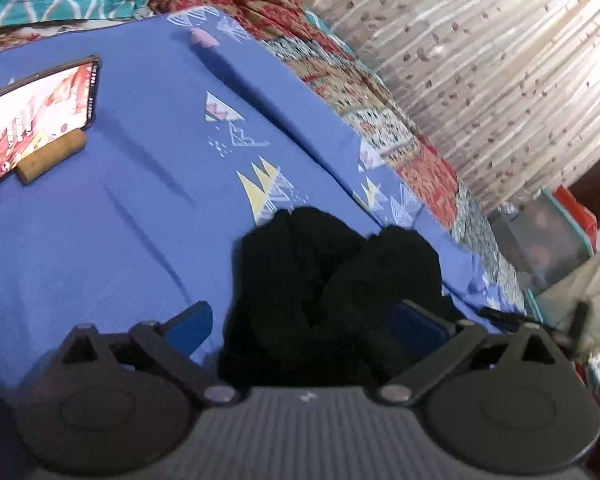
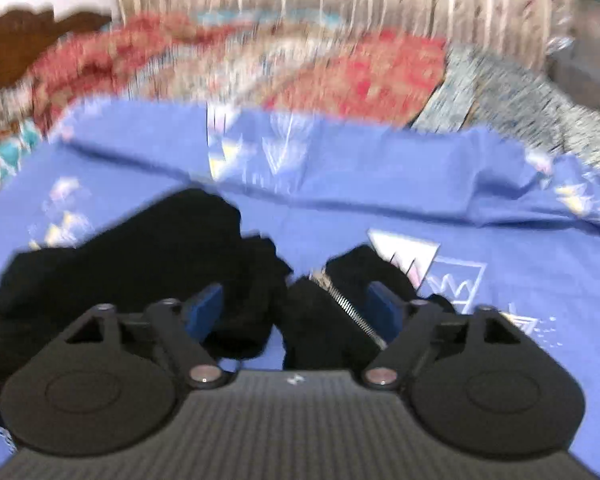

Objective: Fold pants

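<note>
The black pants (image 1: pixel 332 292) lie bunched on the blue bedsheet (image 1: pixel 100 240). In the left wrist view, my left gripper (image 1: pixel 304 326) hovers low over them with its jaws wide open. Its left pad (image 1: pixel 192 324) is clear of the cloth, while the right one sits at the cloth's edge. In the blurred right wrist view, the pants (image 2: pixel 140 264) spread to the left. A fold with a metal zipper (image 2: pixel 348 304) lies between the open jaws of my right gripper (image 2: pixel 296 312). Neither blue pad presses on it.
A phone (image 1: pixel 36 120) with a lit screen leans on a cork block (image 1: pixel 52 156) at the far left of the bed. A red patterned blanket (image 1: pixel 340 60) is heaped along the far edge below a curtain (image 1: pixel 480 60). Plastic boxes (image 1: pixel 548 236) stand at the right.
</note>
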### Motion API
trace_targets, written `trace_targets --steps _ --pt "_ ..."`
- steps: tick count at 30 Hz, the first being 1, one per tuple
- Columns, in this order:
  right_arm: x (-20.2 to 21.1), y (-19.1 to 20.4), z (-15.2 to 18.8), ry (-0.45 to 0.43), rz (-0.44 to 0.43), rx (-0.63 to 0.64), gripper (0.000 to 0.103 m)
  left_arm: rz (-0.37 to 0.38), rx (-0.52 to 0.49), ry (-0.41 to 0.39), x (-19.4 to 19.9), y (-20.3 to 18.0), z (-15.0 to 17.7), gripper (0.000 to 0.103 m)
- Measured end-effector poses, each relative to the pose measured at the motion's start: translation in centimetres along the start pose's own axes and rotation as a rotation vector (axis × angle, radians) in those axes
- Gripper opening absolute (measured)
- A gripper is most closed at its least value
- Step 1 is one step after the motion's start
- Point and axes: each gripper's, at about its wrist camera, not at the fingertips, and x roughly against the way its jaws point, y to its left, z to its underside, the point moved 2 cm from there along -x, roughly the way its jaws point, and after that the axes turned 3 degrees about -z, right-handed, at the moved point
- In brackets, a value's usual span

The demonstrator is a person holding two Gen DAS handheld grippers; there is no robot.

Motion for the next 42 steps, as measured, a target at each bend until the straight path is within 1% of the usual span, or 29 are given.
trace_targets --steps 1,2,4,5,6,7,8,10,11,14,15,16,17,19,21,23,24,26,28,29,30,32,33,35,37,38,39,40,42 --pt "-2.2 -0.9 0.3 0.055 -0.023 0.020 0.086 0.000 -0.011 0.013 -0.1 -0.4 0.3 0.103" --pt "-4.7 -0.3 0.0 0.113 -0.021 0.062 0.086 -0.007 -0.025 0.033 -0.5 -0.7 0.6 0.103" --pt "-8.9 0.1 0.7 0.217 0.047 0.157 0.079 -0.033 -0.050 0.079 -1.9 -1.4 1.5 0.096" --pt "-11.1 0.1 0.9 0.266 0.069 0.181 0.048 -0.025 -0.063 0.119 -3.0 -1.7 1.8 0.073" --pt "-12.7 0.0 1.0 0.297 0.076 0.187 0.024 -0.029 -0.073 0.159 -4.1 -2.1 2.0 0.052" --pt "-13.2 -0.6 0.8 0.285 0.082 0.175 0.021 -0.039 -0.083 0.190 -5.2 -2.4 1.8 0.045" --pt "-13.5 -1.4 -0.2 0.250 0.075 0.141 0.015 -0.047 -0.092 0.206 -6.2 -2.6 1.3 0.036" --pt "-12.1 -3.4 -2.0 0.154 0.107 0.083 0.014 -0.052 -0.108 0.178 -7.3 -3.6 -1.4 0.017" --pt "-10.9 -4.6 -3.8 0.085 0.116 0.034 0.013 -0.042 -0.116 0.150 -7.3 -4.3 -3.2 0.014" --pt "-4.5 -9.8 -8.9 -0.146 0.124 -0.171 0.013 -0.006 -0.139 0.010 -6.0 -7.7 -10.0 0.014" --pt "-1.8 -11.7 -10.4 -0.228 0.124 -0.240 0.013 0.023 -0.141 -0.034 -5.0 -8.9 -12.0 0.014" --pt "1.1 -13.7 -12.0 -0.320 0.117 -0.319 0.013 0.059 -0.139 -0.079 -3.7 -9.9 -13.4 0.014" --pt "4.0 -15.3 -12.6 -0.395 0.110 -0.372 0.013 0.083 -0.144 -0.122 -2.5 -10.7 -14.5 0.014" --pt "8.9 -19.0 -12.8 -0.525 0.110 -0.459 0.013 0.094 -0.151 -0.175 -0.2 -11.3 -15.6 0.014" --pt "13.1 -21.6 -10.7 -0.599 0.103 -0.532 0.013 0.070 -0.123 -0.160 1.0 -10.3 -15.5 0.014" --pt "15.8 -23.5 -7.0 -0.642 0.101 -0.590 0.013 0.056 -0.074 -0.111 1.6 -8.2 -14.5 0.014" --pt "17.2 -24.0 -4.6 -0.648 0.107 -0.607 0.013 0.047 -0.051 -0.079 1.7 -6.9 -13.5 0.014" --pt "18.0 -24.4 0.1 -0.638 0.130 -0.640 0.013 0.009 -0.027 -0.019 1.6 -4.8 -11.5 0.014" --pt "18.8 -23.9 5.5 -0.589 0.146 -0.687 0.013 -0.033 -0.008 0.035 1.8 -2.3 -9.1 0.015" --pt "17.6 -24.3 7.9 -0.545 0.151 -0.717 0.013 -0.047 0.004 0.065 1.6 -1.4 -7.8 0.015" --pt "17.5 -24.2 10.5 -0.501 0.162 -0.747 0.013 -0.060 0.021 0.102 1.3 -0.5 -6.2 0.015" --pt "15.0 -25.4 15.9 -0.389 0.201 -0.858 0.013 -0.088 0.049 0.179 0.5 1.2 -3.1 0.015" --pt "13.7 -26.0 18.7 -0.337 0.223 -0.928 0.003 -0.110 0.056 0.213 0.0 1.9 -1.9 0.015" --pt "13.1 -26.6 22.9 -0.291 0.277 -1.032 0.002 -0.177 0.053 0.261 -0.7 2.6 0.5 0.015" --pt "13.2 -27.4 25.4 -0.296 0.280 -1.130 0.002 -0.188 0.076 0.291 -0.9 3.4 2.0 0.016" --pt "13.5 -27.6 25.8 -0.306 0.276 -1.156 0.002 -0.186 0.088 0.297 -0.9 3.5 2.4 0.019" --pt "14.1 -27.8 25.9 -0.315 0.281 -1.167 0.005 -0.185 0.092 0.292 -0.8 3.5 2.7 0.020" --pt "14.4 -28.1 25.0 -0.332 0.289 -1.166 0.007 -0.186 0.094 0.282 -0.6 3.4 2.8 0.020" --pt "14.9 -28.2 23.6 -0.368 0.292 -1.119 0.008 -0.194 0.089 0.270 -0.6 3.2 2.7 0.024"
